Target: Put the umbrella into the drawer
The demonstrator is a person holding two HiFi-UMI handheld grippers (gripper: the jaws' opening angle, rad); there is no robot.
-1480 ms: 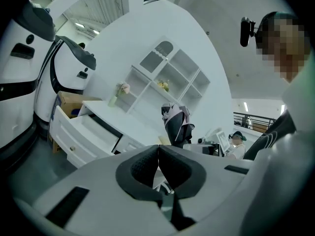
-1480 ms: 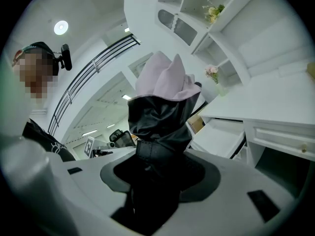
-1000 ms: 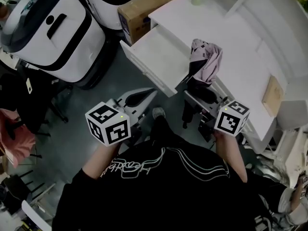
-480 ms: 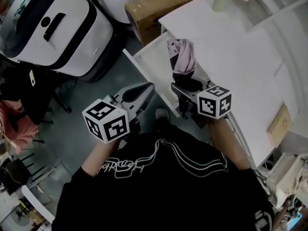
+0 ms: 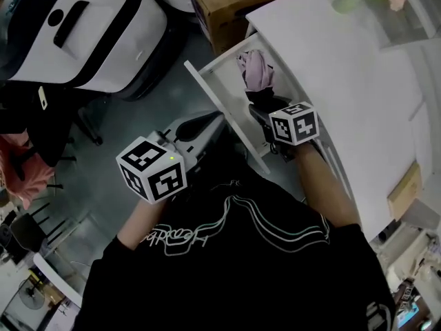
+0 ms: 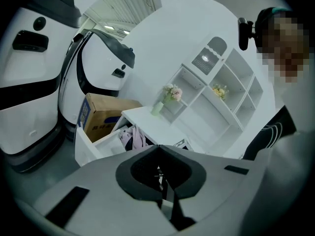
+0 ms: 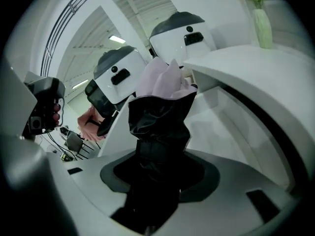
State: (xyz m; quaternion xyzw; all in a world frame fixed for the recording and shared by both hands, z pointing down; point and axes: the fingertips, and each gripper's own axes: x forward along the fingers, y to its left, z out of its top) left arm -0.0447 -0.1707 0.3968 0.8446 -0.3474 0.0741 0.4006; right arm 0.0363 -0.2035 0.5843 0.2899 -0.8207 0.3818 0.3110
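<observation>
Fig. My right hand-held gripper (image 5: 260, 109) is clamped wide on the black lower half of the umbrella (image 5: 255, 71). The umbrella's long axis runs on from the jaws, pink end leading, above the open drawer (image 5: 219, 81). My left hand-held gripper (image 5: 200, 125) (jaws together, empty) hangs outside the drawer front, farther off. The white counter (image 5: 331, 67) lies beyond the drawer, grey floor (image 5: 138, 116) before it.

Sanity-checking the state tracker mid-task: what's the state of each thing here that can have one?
drawer: pulled open.
umbrella: folded, held, pink end at the drawer opening, not released.
right gripper: shut on the umbrella.
left gripper: shut, nothing between its jaws.
vase: upright on the desk top, flowers in it.
</observation>
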